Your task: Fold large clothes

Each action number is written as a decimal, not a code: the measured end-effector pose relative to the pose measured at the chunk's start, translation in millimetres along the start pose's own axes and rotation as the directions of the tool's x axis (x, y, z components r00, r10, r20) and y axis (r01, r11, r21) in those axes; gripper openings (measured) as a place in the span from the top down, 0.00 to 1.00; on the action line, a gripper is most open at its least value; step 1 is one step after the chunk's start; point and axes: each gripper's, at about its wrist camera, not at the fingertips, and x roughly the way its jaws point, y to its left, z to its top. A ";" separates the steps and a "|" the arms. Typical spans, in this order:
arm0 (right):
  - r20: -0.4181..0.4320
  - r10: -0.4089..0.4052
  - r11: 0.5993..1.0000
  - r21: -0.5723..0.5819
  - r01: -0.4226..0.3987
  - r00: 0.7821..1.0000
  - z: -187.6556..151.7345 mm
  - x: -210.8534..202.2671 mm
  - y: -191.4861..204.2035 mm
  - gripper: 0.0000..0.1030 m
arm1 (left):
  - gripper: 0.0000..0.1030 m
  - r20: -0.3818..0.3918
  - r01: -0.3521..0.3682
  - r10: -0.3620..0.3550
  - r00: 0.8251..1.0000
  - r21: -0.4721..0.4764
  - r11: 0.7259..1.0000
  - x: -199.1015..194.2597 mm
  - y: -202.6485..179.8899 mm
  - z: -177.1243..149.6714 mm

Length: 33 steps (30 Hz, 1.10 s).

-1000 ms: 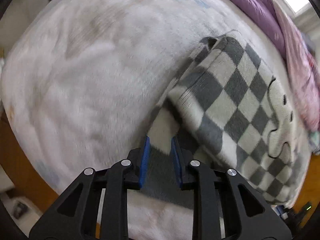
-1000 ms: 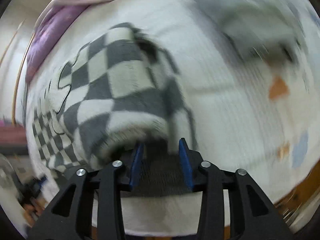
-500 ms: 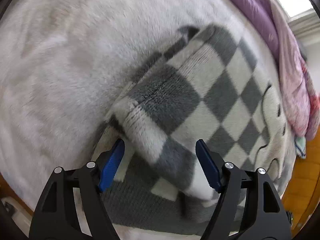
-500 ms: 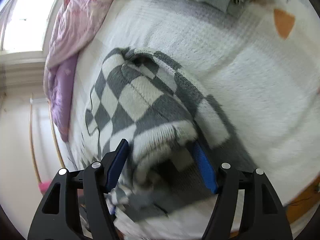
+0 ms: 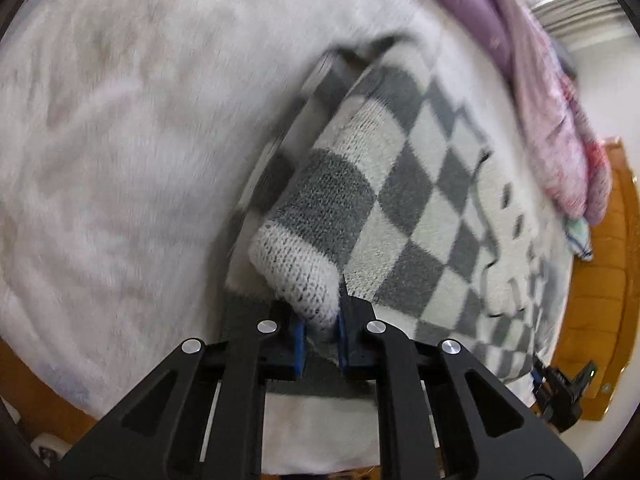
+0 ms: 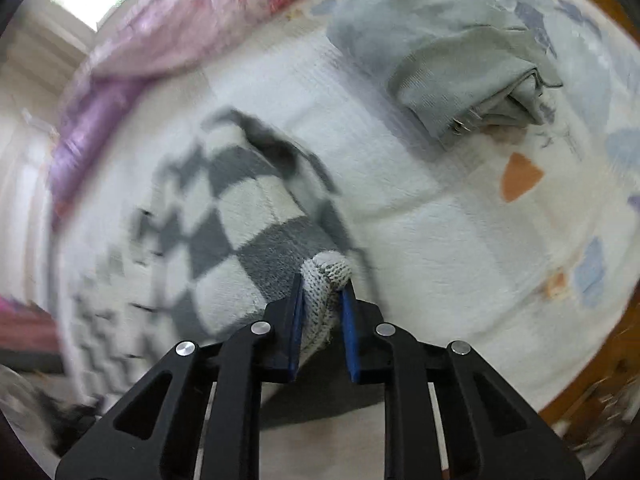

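In the left wrist view, a white fuzzy bedcover [image 5: 120, 152] fills the space to the left of the left gripper [image 5: 320, 332]. That gripper is clamped on a rolled white-knit edge of the checked sweater [image 5: 420, 200], the fabric pinched between its two blue pads. The grey-and-white sweater spreads ahead and to the right of the fingers, lying on the bedcover, with a thinner layer of it underneath showing at its left edge. Farther right, beyond the sweater, a purple and pink quilt [image 5: 532, 80] runs along the far edge of the bed, and a wooden bed frame [image 5: 600, 300] shows at the right rim.

In the right wrist view, the quilt [image 6: 168, 40] lies to the far upper left of the right gripper [image 6: 322, 320]. The sweater [image 6: 224, 232] sits ahead and to the left of it, blurred by motion. This gripper has closed on a knit fold of the sweater's near corner, which bunches up between the pads. To the upper right, well apart from the sweater, a folded grey-green garment [image 6: 460, 76] rests on the bedcover [image 6: 460, 248], which carries orange and blue printed shapes there. No containers show in either view.
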 end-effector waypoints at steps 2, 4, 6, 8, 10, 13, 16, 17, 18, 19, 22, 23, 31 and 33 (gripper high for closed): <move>-0.044 -0.060 0.998 -0.019 0.059 0.997 -5.5 29.6 -11.1 0.84 | 0.87 -0.014 -0.036 0.036 0.999 -0.010 0.999 18.4 8.6 -3.7; -0.077 -0.071 0.998 -0.003 0.071 0.995 -8.9 50.2 -13.6 0.82 | 0.82 -0.011 -0.040 0.039 0.999 -0.035 0.999 31.5 15.6 -2.0; -0.082 -0.099 0.995 -0.025 0.097 0.992 -8.3 62.8 -9.8 0.75 | 0.79 0.010 -0.043 0.043 0.999 -0.015 0.999 35.0 13.5 0.5; -0.086 -0.112 0.994 -0.005 0.112 0.990 -4.5 60.3 -8.8 0.61 | 0.67 0.021 -0.031 0.031 0.999 0.018 0.999 27.5 6.7 0.3; -0.084 -0.143 0.988 0.050 0.147 0.986 -1.3 43.0 -10.4 0.56 | 0.45 0.048 -0.008 0.006 0.999 0.032 0.999 14.2 4.0 -3.0; -0.017 -0.248 0.967 0.061 0.248 0.969 -3.1 3.5 1.6 0.54 | 0.26 0.115 -0.011 0.009 0.993 0.013 1.000 -12.8 11.0 -10.3; 0.109 -0.240 0.967 -0.062 0.247 0.965 -5.0 -22.7 52.4 0.53 | 0.26 0.145 -0.008 0.010 0.989 -0.012 1.000 -24.4 25.7 -15.2; 0.129 -0.167 0.975 -0.128 0.183 0.978 -6.1 -23.4 79.0 0.57 | 0.26 0.141 -0.010 0.015 0.990 -0.040 0.999 -22.9 32.3 -18.2; 0.129 -0.104 0.975 -0.185 0.126 0.986 -7.9 -20.4 100.2 0.66 | 0.26 0.131 -0.005 0.013 0.991 -0.057 0.998 -23.9 42.7 -19.4; 0.117 -0.032 0.961 -0.270 0.063 0.993 -7.6 -12.3 131.3 0.72 | 0.26 0.118 -0.005 0.014 0.993 -0.071 0.997 -19.9 47.2 -19.0; 0.041 0.104 0.892 -0.445 -0.075 0.994 -5.1 26.9 211.7 0.95 | 0.26 0.086 0.001 0.007 0.996 -0.085 0.996 -2.9 50.4 -20.1; 0.026 0.120 0.877 -0.471 -0.093 0.992 -1.4 40.7 231.9 0.98 | 0.27 0.083 -0.002 0.009 0.997 -0.083 0.997 -0.9 52.6 -23.0; -0.057 0.053 0.841 -0.536 -0.076 0.997 12.6 154.5 298.3 1.00 | 0.26 0.042 0.060 -0.056 0.998 -0.106 0.992 7.8 61.3 -39.3; -0.056 0.052 0.846 -0.528 -0.074 0.997 9.4 150.2 295.8 1.00 | 0.26 0.045 0.068 -0.063 0.997 -0.112 0.991 9.6 61.5 -42.2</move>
